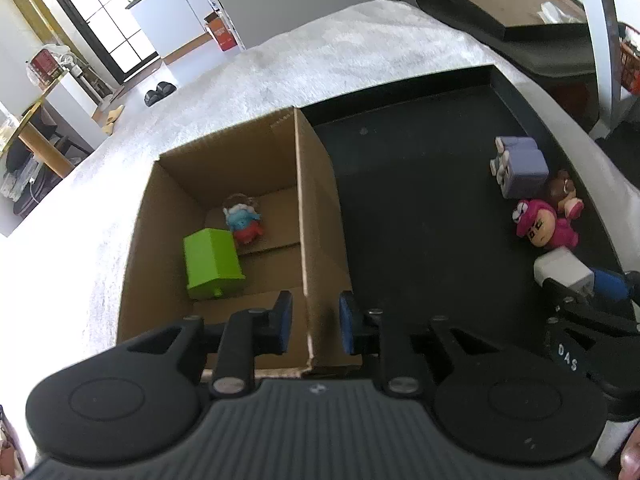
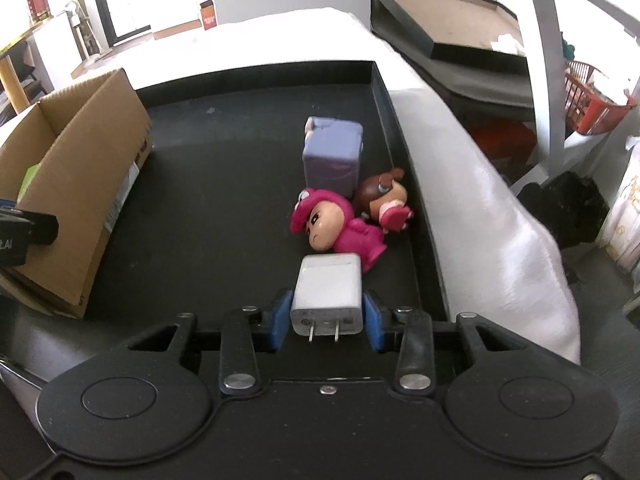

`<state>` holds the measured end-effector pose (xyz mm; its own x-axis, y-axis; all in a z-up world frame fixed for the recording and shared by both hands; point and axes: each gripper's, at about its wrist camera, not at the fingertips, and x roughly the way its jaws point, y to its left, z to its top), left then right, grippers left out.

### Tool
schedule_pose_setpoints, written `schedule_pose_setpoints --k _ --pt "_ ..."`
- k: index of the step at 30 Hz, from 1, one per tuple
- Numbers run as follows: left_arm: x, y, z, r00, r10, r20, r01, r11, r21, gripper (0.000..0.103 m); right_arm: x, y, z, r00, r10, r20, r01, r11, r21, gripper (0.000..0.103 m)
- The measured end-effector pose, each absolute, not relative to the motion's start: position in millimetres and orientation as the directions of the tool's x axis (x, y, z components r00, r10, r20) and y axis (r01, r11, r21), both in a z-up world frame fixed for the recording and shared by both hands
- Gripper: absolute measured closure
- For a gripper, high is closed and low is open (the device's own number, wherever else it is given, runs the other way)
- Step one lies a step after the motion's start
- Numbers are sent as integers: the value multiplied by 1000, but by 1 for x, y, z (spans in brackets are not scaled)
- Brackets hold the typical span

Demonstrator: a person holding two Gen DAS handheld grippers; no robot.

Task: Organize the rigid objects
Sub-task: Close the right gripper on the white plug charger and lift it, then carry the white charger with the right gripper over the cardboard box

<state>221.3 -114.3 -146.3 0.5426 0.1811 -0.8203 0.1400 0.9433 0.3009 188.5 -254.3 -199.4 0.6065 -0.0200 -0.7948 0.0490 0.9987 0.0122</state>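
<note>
Right wrist view: right gripper (image 2: 326,314) sits low centre of frame, its blue pads flanking the white charger (image 2: 327,288). Both pads lie at or just off the charger's side faces; whether they press it cannot be told, so the hold is unconfirmed. Charger lies flat on the black tray (image 2: 224,184), prongs pointing back toward the camera, long axis running straight along the fingers. Its far end touches the pink figure (image 2: 340,226). Beyond that, toward upper centre, lie the brown-haired figure (image 2: 384,198) and the purple block (image 2: 332,154), clustered by the tray's right wall.

Left wrist view: left gripper (image 1: 312,320) has fingers apart, holding nothing, straddling the near right wall of the cardboard box (image 1: 316,208). Inside the box, left of centre: green block (image 1: 212,262) and a small blue-and-red figure (image 1: 244,220). The right gripper's tip and charger show at the right edge of this frame.

Judgement: the charger is the piece in hand. The box lies to the left of the right gripper, across bare tray. The right hand is the nearer one; the next move likely means closing firmly, lifting clear of the pink figure, then carrying left over the box wall.
</note>
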Motion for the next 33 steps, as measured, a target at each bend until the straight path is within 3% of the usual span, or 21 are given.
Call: schedule_pose_setpoints --k 18,33 --pt "209 -83 -111 585 169 -793 78 962 262 58 175 -226 -149 672 0 -740 -31 999 -28 67" --pt "207 -40 -96 600 186 -778 2 972 234 54 175 -197 -116 710 21 -704 -90 994 -60 66"
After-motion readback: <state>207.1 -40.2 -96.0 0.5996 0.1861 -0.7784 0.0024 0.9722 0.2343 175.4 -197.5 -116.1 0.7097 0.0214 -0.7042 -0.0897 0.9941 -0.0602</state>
